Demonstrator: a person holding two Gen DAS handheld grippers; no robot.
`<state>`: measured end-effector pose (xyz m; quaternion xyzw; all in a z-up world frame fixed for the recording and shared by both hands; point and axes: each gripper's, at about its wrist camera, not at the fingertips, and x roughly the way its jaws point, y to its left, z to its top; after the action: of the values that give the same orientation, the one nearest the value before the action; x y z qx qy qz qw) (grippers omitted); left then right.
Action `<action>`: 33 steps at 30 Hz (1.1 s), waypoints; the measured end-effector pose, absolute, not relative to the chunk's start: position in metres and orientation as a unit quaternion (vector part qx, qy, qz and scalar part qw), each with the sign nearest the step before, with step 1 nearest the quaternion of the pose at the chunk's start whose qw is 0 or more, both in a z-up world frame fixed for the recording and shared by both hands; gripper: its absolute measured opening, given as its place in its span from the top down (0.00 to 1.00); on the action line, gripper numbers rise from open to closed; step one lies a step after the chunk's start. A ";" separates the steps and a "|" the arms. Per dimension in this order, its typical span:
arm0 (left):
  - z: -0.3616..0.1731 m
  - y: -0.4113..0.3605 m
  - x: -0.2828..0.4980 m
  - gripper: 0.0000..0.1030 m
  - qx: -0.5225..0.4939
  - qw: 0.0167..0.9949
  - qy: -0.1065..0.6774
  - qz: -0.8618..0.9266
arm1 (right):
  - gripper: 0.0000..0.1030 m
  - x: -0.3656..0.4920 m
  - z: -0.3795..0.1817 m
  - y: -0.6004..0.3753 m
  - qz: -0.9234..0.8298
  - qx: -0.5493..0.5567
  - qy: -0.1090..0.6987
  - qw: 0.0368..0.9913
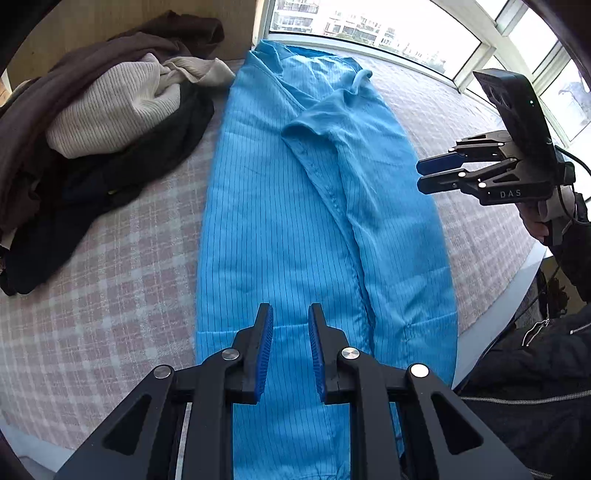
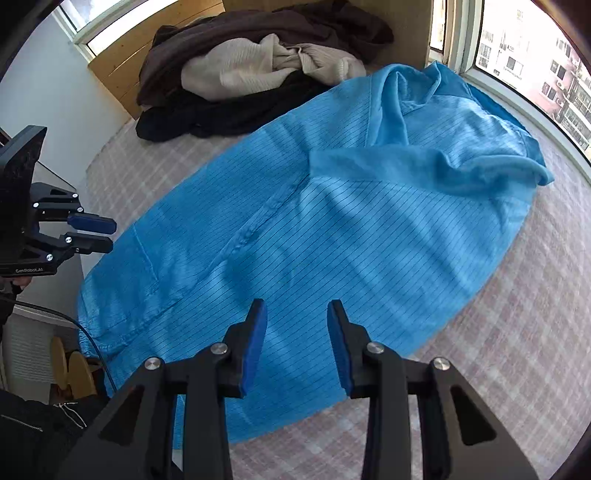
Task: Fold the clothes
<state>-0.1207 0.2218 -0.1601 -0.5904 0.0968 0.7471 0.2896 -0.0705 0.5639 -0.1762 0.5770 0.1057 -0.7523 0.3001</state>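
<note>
- A bed with a pink-and-white checked cover (image 1: 122, 266) fills the scene, set against a wooden headboard (image 1: 110, 22) at the far left and a bright window (image 1: 369, 26) along the far side, with buildings outside.
- The blue pinstriped garment (image 1: 280, 221) lies lengthwise down the middle of the bed, collar at the far end by the window, hem at the near edge; its sides are already turned in toward the middle, so it forms a long narrow strip, probably ready for a crosswise fold.
- One sleeve (image 1: 332, 110) rests folded across the chest, tucked in so that it does not hang outside the strip.
- A heap of unfolded clothes (image 1: 92, 122), brown, cream knit and black, sits at the far left by the headboard, seemingly waiting its turn and well apart from the blue one.
- The left gripper (image 1: 291, 347) hangs over the near hem with its jaws slightly apart and nothing between the blue pads (image 1: 264, 350).
- The right gripper (image 2: 297, 343) hovers above the near right part of the garment, jaws spread a little wider, also empty; neither one visibly touches the cloth.
- Both point steeply down, which suits a pinch on the hem corners.
</note>
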 end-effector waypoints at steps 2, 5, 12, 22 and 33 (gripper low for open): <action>-0.170 0.216 -0.106 0.83 -0.596 0.318 0.121 0.728 | 0.67 -0.036 -0.188 0.543 -0.751 0.581 0.106 0.296; -0.185 0.201 -0.079 0.83 -0.603 0.374 0.145 0.690 | 0.67 0.008 -0.206 0.512 -0.753 0.589 0.086 0.280; -0.213 0.182 -0.022 0.83 -0.574 0.497 0.205 0.617 | 0.67 0.044 -0.236 0.449 -0.797 0.583 0.086 0.130; -0.199 0.175 0.009 0.85 -0.518 0.553 0.194 0.623 | 0.67 0.137 -0.162 0.490 -0.881 0.452 -0.135 0.027; -0.172 0.135 0.023 0.85 -0.484 0.521 0.203 0.673 | 0.67 0.224 -0.190 0.487 -0.855 0.489 -0.170 0.016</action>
<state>0.0230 0.1353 -0.1717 -0.4842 0.2026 0.6728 0.5215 0.2238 0.4874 -0.1898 0.4888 -0.1705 -0.8554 0.0155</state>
